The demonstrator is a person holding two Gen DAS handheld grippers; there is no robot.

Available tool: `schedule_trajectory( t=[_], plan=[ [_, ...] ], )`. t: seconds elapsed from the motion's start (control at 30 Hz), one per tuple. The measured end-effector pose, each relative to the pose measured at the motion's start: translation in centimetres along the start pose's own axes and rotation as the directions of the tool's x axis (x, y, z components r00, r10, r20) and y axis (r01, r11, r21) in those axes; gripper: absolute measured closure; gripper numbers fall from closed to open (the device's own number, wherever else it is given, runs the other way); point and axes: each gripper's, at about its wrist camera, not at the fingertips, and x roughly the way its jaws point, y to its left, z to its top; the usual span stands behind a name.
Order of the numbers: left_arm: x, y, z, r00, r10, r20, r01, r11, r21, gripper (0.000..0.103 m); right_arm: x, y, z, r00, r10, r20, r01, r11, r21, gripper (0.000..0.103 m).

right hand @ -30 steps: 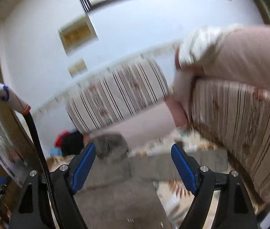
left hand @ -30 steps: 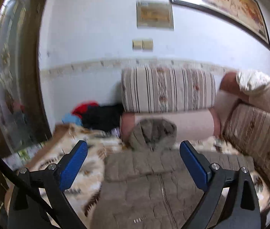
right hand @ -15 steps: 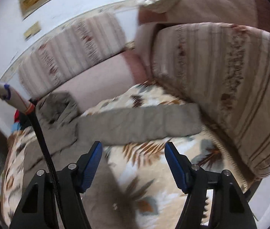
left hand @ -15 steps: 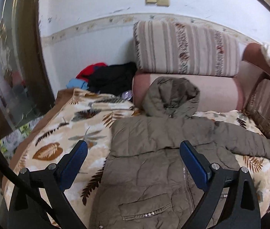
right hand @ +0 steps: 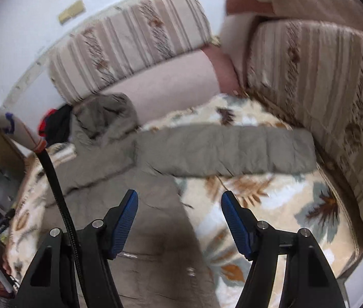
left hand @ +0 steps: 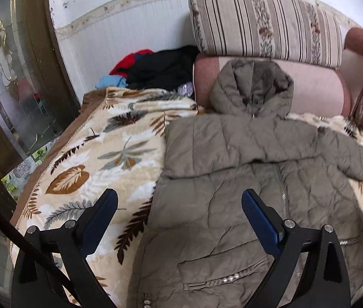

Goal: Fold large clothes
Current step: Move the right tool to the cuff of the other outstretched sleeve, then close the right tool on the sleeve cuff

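Note:
A grey-brown quilted hooded jacket (left hand: 232, 179) lies front up on a leaf-patterned blanket (left hand: 91, 159). Its hood (left hand: 253, 87) rests against a pink bolster. One sleeve is folded across the chest; the other sleeve (right hand: 227, 151) stretches out sideways toward the striped sofa side. My left gripper (left hand: 179, 205) is open and empty above the jacket's left side. My right gripper (right hand: 179, 205) is open and empty above the jacket's right edge, below the outstretched sleeve. The jacket also shows in the right wrist view (right hand: 140, 231).
A striped cushion (left hand: 266, 23) lies on the pink bolster (left hand: 317, 89) at the back. A pile of black, red and blue clothes (left hand: 155, 66) sits behind the blanket. A glass-panelled door (left hand: 9, 77) stands left. A striped sofa cushion (right hand: 322, 89) bounds the right.
Both grippers have tilted down from the wall toward the bed and come closer to the jacket. Both stay open and empty.

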Motion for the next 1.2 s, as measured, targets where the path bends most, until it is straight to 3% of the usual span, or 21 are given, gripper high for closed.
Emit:
schedule_trajectory(
  t=[0.13,0.3,0.43,0.57,0.7,0.83,0.93,0.97,1.03,1.1,1.2],
  plan=[
    [1.8,0.0,-2.0,0.998,-0.033,-0.052,0.031,0.999,-0.028,0.006,2.6,-5.2,-1.3,0.989,-0.139,-0.039,0.142,0.987,0.074,0.03],
    [1.4,0.7,-4.5,0.995,-0.09,-0.038,0.086,0.991,-0.103,0.006,4.9,-11.1,-2.7,0.959,-0.277,-0.056,0.282,0.952,0.116,0.03],
    [1.6,0.5,-5.6,0.992,-0.117,-0.04,0.113,0.989,-0.094,0.006,6.9,-15.6,-3.0,0.959,-0.274,-0.07,0.283,0.923,0.26,0.031],
    [2.4,0.1,-5.2,0.989,-0.141,-0.034,0.137,0.985,-0.103,0.006,9.7,-17.5,-2.1,0.971,-0.228,-0.069,0.237,0.9,0.366,0.031],
    [3.4,-0.7,-4.8,0.987,-0.161,-0.025,0.157,0.981,-0.113,0.006,12.9,-18.4,0.0,0.968,-0.241,-0.066,0.247,0.886,0.393,0.031],
    [4.6,-1.5,-5.1,0.986,-0.162,-0.045,0.157,0.982,-0.106,0.006,17.1,-21.1,1.6,0.971,-0.213,-0.108,0.238,0.829,0.506,0.031],
    [5.5,-1.7,-5.4,0.989,-0.137,-0.063,0.13,0.986,-0.101,0.006,18.6,-21.6,3.6,0.965,-0.247,-0.094,0.259,0.818,0.513,0.033],
    [5.7,-1.5,-5.4,0.99,-0.127,-0.066,0.12,0.987,-0.107,0.006,19.0,-21.6,4.1,0.96,-0.262,-0.1,0.275,0.816,0.508,0.036],
    [6.2,-1.0,-5.6,0.991,-0.119,-0.069,0.109,0.985,-0.131,0.006,19.6,-21.7,5.6,0.953,-0.278,-0.121,0.301,0.818,0.49,0.074],
    [6.6,-0.2,-5.6,0.99,-0.119,-0.071,0.106,0.982,-0.159,0.006,19.2,-21.4,6.9,0.945,-0.303,-0.119,0.323,0.826,0.462,0.085],
    [7.2,1.1,-5.5,0.989,-0.133,-0.062,0.118,0.97,-0.213,0.006,16.6,-18.1,9.7,0.925,-0.376,-0.052,0.37,0.865,0.339,0.089]
  ],
)
